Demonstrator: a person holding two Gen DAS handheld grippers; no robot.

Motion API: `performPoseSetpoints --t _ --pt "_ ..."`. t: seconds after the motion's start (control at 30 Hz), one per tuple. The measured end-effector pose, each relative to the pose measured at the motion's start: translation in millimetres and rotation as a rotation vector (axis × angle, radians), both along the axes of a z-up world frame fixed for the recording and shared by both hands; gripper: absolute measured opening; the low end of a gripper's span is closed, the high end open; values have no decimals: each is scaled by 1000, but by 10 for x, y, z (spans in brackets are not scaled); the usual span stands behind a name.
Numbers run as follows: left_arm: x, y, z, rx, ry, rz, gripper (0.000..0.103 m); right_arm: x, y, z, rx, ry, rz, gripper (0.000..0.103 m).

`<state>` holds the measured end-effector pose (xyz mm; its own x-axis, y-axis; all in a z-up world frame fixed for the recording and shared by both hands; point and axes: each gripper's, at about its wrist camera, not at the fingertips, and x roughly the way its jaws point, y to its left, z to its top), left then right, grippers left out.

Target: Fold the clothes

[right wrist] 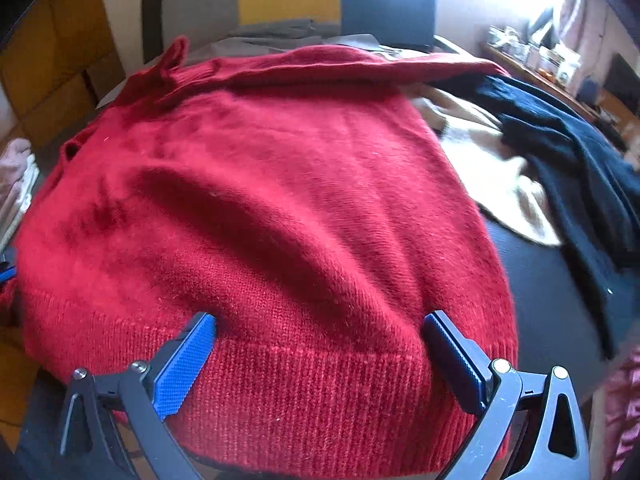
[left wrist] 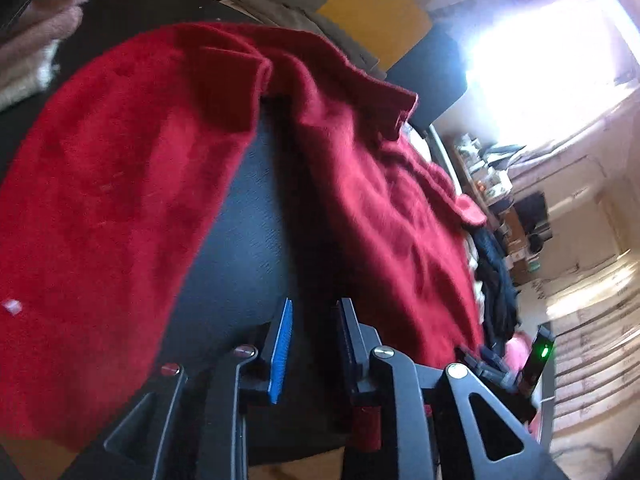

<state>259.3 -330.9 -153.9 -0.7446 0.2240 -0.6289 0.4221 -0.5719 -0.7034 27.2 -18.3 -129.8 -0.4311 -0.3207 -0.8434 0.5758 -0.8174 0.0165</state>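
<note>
my right gripper (right wrist: 320, 344) gapes wide over the red sweater (right wrist: 260, 208) hem; my left gripper (left wrist: 314, 332) stands slightly open, empty, sweater lying ahead on both sides.

Setting: a lived-in home room. Ahead of the tools, a dark table (right wrist: 552, 304) carries loose clothes: red sweater (right wrist: 260, 208), navy garment (right wrist: 576, 156), cream garment (right wrist: 492, 176). Beyond it, a chair back (right wrist: 388, 0). Far right, cluttered shelf (right wrist: 536, 56) and bright window (left wrist: 532, 60). Cardboard boxes (right wrist: 52, 60) at left.
</note>
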Motion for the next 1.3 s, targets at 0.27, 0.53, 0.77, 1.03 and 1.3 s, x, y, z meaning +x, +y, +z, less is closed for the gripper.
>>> performPoseSetpoints --t 0.27,0.53,0.77,1.03,1.3 --pt "-512 43 -269 218 104 2 30 -27 56 -20 -33 29 -36 103" --pt "-428 310 565 -171 -24 -119 14 -1 41 -22 -38 46 -55 103" --pt "-208 374 491 -131 -15 -168 28 -24 29 -22 -39 52 -56 103" --pt "1156 -372 198 -370 -241 301 32 12 24 -28 -51 82 -67 103" --pt "1301 -856 -17 -312 -269 236 40 24 -19 -25 -47 102 -102 103"
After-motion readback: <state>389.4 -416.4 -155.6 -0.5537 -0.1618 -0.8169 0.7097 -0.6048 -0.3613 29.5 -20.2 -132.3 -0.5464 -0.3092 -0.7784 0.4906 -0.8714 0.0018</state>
